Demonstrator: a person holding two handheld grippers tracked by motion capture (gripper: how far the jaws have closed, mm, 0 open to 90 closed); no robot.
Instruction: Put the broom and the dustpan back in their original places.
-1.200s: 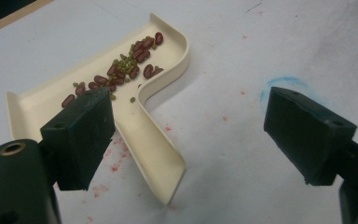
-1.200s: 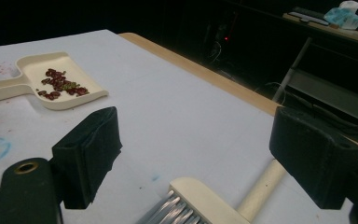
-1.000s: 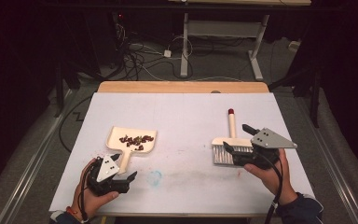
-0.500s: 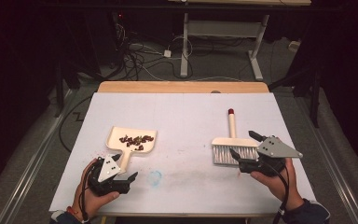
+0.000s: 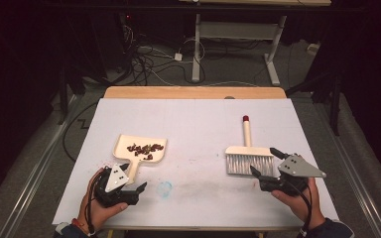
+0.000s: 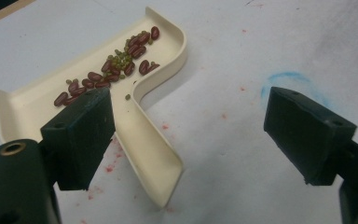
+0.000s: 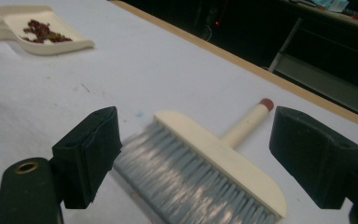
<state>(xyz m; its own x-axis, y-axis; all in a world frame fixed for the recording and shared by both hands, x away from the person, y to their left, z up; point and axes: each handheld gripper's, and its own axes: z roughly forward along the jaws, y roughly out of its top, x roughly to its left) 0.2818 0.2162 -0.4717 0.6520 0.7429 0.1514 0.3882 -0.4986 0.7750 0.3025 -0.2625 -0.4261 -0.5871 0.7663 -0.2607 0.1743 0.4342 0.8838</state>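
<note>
A cream dustpan lies left of centre with dark red and small green beans in it, its handle pointing at my left gripper. That gripper is open, and the dustpan's handle lies just inside its left jaw, untouched. A hand brush with a cream back, grey bristles and a red-tipped handle lies at the right. My right gripper is open just short of the bristles, holding nothing. The dustpan also shows far off in the right gripper view.
A white sheet covers the table, with a wooden strip along the far edge. A faint blue mark and reddish smudges lie near the front between the grippers. Cables and desk legs are on the floor beyond.
My right gripper has drawn back toward the near edge, away from the brush, which stays put. The left gripper and the dustpan have not moved.
</note>
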